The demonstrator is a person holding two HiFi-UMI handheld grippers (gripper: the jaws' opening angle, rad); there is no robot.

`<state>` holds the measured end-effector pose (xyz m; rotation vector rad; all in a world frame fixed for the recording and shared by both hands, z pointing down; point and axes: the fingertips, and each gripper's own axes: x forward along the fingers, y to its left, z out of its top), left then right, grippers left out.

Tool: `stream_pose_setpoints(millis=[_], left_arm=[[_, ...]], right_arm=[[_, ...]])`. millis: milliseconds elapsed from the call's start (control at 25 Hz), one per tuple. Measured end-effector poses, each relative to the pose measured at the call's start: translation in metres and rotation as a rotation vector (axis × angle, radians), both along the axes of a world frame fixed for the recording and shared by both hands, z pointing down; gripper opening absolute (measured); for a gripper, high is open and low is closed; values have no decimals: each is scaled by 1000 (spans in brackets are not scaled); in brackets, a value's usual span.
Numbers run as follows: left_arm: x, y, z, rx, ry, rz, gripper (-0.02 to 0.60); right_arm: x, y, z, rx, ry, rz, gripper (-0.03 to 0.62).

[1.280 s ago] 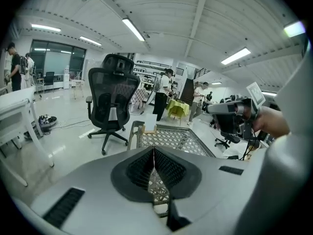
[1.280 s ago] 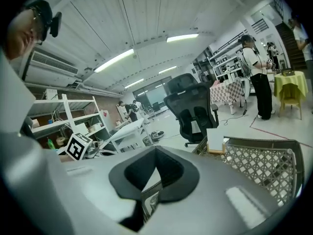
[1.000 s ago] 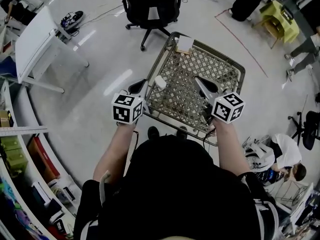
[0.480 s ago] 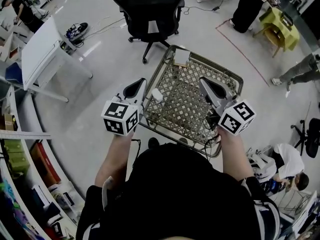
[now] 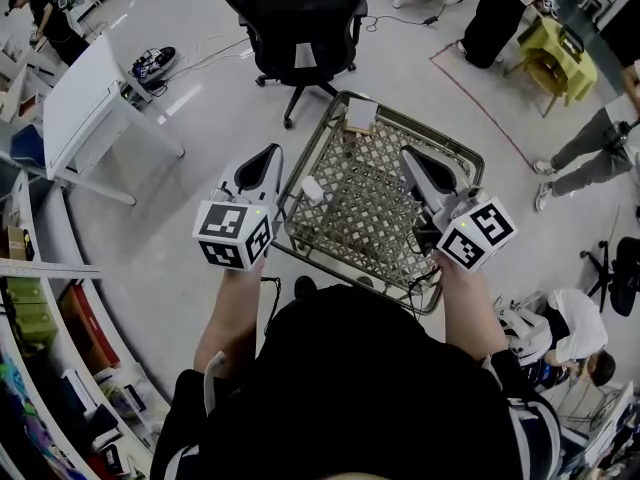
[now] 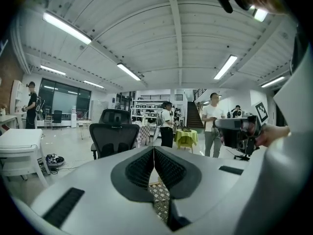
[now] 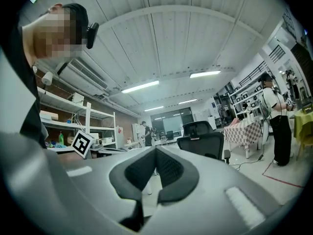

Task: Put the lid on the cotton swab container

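A wire-mesh cart (image 5: 340,233) stands on the floor below me. Inside it lie a white boxy item (image 5: 358,116) at the far end and a smaller white item (image 5: 312,189) by the left wall; I cannot tell which is the container and which the lid. My left gripper (image 5: 268,156) is held over the cart's left rim, shut and empty; its pads (image 6: 142,168) meet with nothing between them. My right gripper (image 5: 408,156) hangs over the cart's right side, also shut and empty, its pads (image 7: 168,170) closed together.
A black office chair (image 5: 300,13) stands just beyond the cart. A white table (image 5: 90,98) is at the left, shelves (image 5: 40,368) along the near left. A yellow-covered table (image 5: 560,38) and people (image 5: 590,153) are at the right.
Both grippers have drawn nearer to me and spread a little apart; the left one has shifted left to the cart's rim. Both stay shut and empty.
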<state>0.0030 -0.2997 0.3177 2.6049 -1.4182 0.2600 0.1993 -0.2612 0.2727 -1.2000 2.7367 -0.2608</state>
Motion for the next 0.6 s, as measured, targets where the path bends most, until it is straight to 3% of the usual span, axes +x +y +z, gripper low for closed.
stream_pose_setpoints(millis=[600], left_arm=[[2, 13, 16, -31, 4, 5, 8]], right_arm=[[-5, 14, 16, -48, 26, -6, 9]])
